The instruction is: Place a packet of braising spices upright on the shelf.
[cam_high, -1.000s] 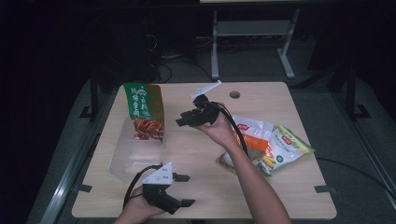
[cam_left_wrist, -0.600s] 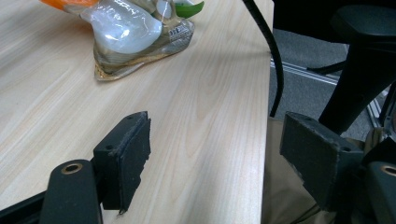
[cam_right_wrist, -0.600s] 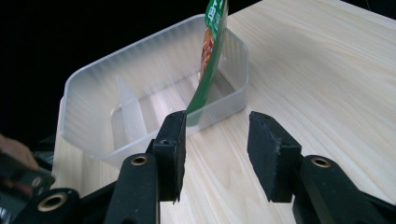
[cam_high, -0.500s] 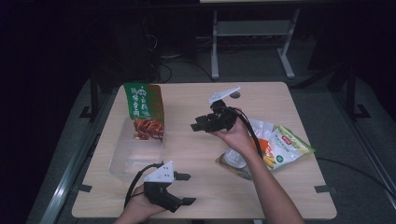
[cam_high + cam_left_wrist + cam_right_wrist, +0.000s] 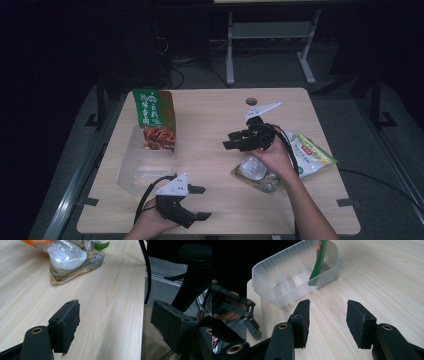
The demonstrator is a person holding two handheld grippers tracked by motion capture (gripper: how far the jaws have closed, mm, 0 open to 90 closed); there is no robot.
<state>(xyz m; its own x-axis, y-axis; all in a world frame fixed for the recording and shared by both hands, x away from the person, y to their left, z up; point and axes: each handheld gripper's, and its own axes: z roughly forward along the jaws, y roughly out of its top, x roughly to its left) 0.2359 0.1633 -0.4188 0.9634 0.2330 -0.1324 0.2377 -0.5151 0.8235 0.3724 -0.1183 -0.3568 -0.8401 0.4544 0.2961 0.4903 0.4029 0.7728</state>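
- Work in hand, by my reading: packing snack packets into the clear plastic bin (image 5: 145, 167) at the left of the desk (image 5: 210, 120).
- Done: one green-and-red packet (image 5: 156, 120) stands upright in the bin's far end, leaning on its wall. The other divided compartments look empty.
- Left: a clear bag of snacks (image 5: 255, 172) and a green packet (image 5: 312, 155) lie on the desk at the right, well apart from the bin.
- Right claw (image 5: 231, 141): empty, over the desk between bin and bags, pointing toward the bin. Its jaws have just been opening and stand apart with only bare desk between them.
- Left claw (image 5: 200, 202): rests at the near desk edge, jaws wide apart, holding nothing.
- Judgement: roughly one third through; next pick is likely the clear bag, just beside the right hand (image 5: 272, 157).
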